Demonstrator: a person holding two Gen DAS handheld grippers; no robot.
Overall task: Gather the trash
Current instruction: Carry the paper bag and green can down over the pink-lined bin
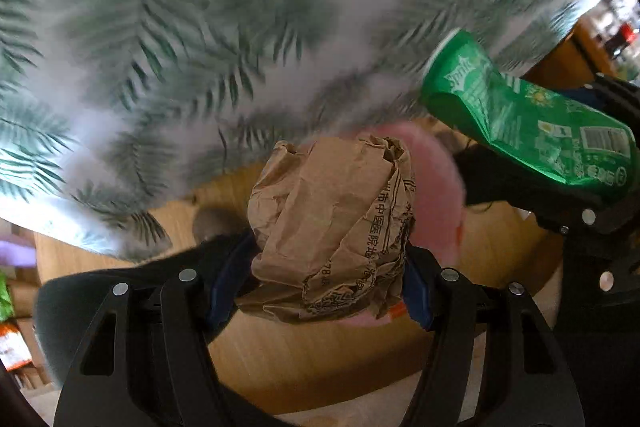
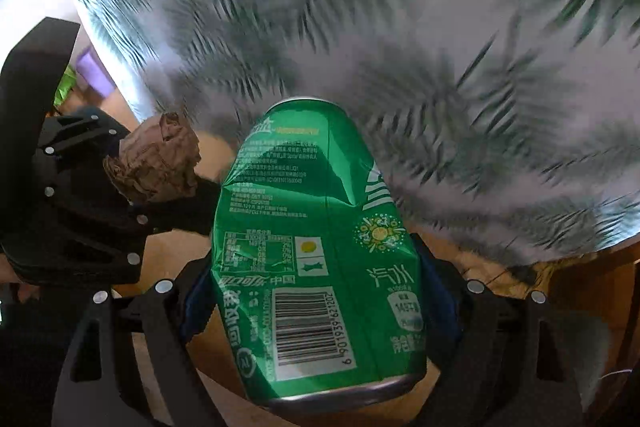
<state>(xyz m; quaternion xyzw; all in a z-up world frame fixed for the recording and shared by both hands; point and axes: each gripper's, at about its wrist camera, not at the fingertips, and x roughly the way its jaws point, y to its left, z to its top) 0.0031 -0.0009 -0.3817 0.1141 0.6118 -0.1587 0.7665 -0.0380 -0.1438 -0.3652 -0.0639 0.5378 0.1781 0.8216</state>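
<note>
A crumpled brown paper bag (image 1: 332, 223) with printed characters sits between the blue pads of my left gripper (image 1: 324, 287), which is shut on it. A dented green soda can (image 2: 320, 247) is clamped lengthwise in my right gripper (image 2: 320, 299), barcode facing the camera. In the left wrist view the can (image 1: 528, 119) juts in from the right, held by the right gripper (image 1: 576, 183). The right wrist view shows the paper bag (image 2: 156, 163) at the left, in the left gripper (image 2: 120, 183). Both grippers point steeply downward, side by side.
A white cloth with a green palm-leaf print (image 1: 200, 47) fills the upper background, blurred. Below it lies a light wooden surface (image 1: 320, 367). A blurred pink round thing (image 1: 436, 187) shows just behind the paper bag. A purple object (image 2: 94, 71) lies far left.
</note>
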